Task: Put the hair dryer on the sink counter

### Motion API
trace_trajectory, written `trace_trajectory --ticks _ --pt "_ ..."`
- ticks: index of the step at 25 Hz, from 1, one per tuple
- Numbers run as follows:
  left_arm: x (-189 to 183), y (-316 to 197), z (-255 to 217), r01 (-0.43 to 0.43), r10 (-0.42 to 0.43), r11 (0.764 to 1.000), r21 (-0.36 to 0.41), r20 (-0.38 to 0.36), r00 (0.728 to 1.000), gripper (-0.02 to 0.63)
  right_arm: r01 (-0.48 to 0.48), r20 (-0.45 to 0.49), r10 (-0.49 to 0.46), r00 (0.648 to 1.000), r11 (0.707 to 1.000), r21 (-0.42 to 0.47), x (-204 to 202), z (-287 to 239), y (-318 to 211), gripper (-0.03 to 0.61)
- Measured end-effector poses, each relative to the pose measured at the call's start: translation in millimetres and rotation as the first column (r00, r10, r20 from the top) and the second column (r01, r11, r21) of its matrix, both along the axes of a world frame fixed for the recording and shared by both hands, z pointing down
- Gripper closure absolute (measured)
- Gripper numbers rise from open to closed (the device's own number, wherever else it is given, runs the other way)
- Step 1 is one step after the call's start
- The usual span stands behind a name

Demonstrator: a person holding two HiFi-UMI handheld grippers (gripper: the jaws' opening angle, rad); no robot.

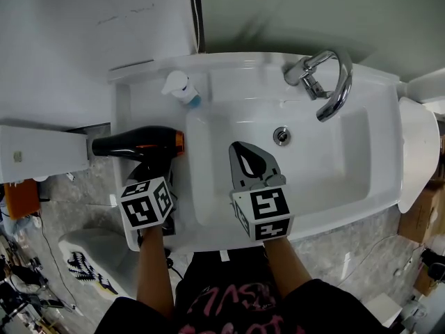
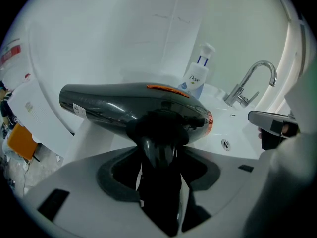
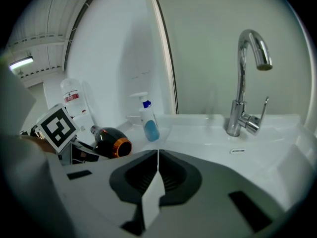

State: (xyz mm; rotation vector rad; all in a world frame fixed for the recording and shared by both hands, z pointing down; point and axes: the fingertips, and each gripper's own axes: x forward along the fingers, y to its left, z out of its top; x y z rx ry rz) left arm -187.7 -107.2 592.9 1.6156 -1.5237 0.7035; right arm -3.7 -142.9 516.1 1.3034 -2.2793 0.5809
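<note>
The black hair dryer point(image 1: 139, 143) with an orange ring lies across the left side of the white sink counter point(image 1: 149, 82), its barrel pointing left past the counter's edge and its handle toward me. My left gripper point(image 1: 151, 171) stands around that handle. In the left gripper view the handle point(image 2: 159, 182) sits between the jaws of the left gripper point(image 2: 161, 152) with thin slivers of light on both sides, so the gripper is open. My right gripper point(image 1: 245, 150) hovers over the basin, shut and empty; its jaws meet in a line at the right gripper point(image 3: 157, 155). The hair dryer point(image 3: 110, 142) shows at its left.
A soap pump bottle point(image 1: 182, 89) stands at the counter's back left, and the chrome faucet point(image 1: 327, 82) at the back right. The basin point(image 1: 313, 179) with its drain fills the middle. A white box point(image 1: 42, 152) sits left of the counter and a white fixture point(image 1: 417, 152) right of it.
</note>
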Motion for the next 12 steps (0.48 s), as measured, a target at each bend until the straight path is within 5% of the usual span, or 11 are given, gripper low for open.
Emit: trace_trajectory --ticks 12 --pt "0.2 12.6 -10.0 -0.027 0.027 1.0 0.002 0.008 1.0 0.388 0.002 0.009 -0.002 1.0 0.999 0.046 0.1 -24.7 2.3 0.555"
